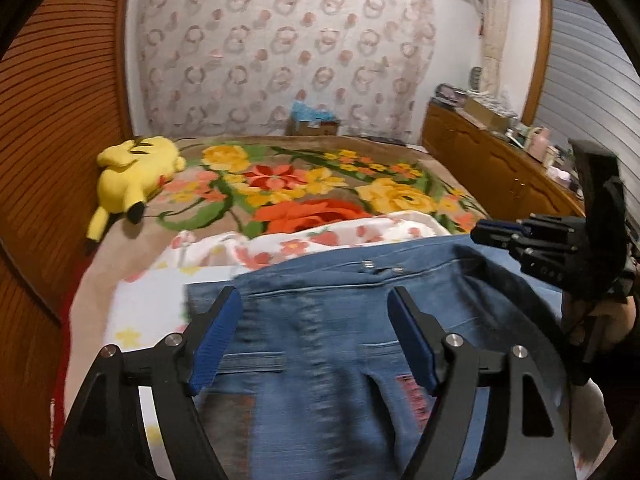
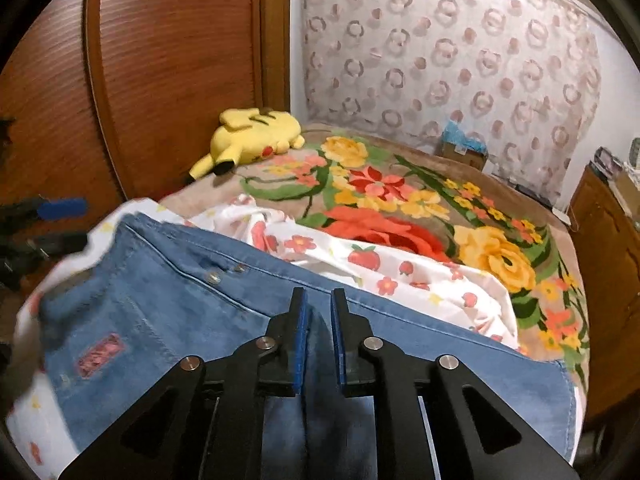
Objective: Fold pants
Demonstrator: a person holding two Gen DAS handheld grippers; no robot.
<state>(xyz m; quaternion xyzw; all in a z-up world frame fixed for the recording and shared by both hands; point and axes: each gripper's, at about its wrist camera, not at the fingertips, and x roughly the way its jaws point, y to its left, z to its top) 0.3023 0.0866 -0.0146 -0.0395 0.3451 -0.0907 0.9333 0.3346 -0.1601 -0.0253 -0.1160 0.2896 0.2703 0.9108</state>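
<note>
Blue jeans (image 1: 340,360) lie flat on a white strawberry-print sheet (image 1: 304,246) on the bed, waistband away from me, rivets and a pink patch showing. My left gripper (image 1: 316,296) hangs just over the seat of the jeans, jaws wide open, denim below them and nothing pinched. In the right wrist view the jeans (image 2: 160,300) run from left to right. My right gripper (image 2: 319,294) sits over their right part, pads a narrow gap apart, denim showing in the gap without being pressed. The right gripper (image 1: 480,234) also appears at the jeans' right edge, and the left gripper (image 2: 68,224) at the far left.
A floral blanket (image 1: 320,188) covers the bed beyond the sheet. A yellow plush toy (image 1: 132,168) lies at the far left by the wooden slatted wall (image 1: 60,120). A wooden dresser (image 1: 492,164) with clutter runs along the right. A cardboard box (image 1: 314,124) stands at the curtain.
</note>
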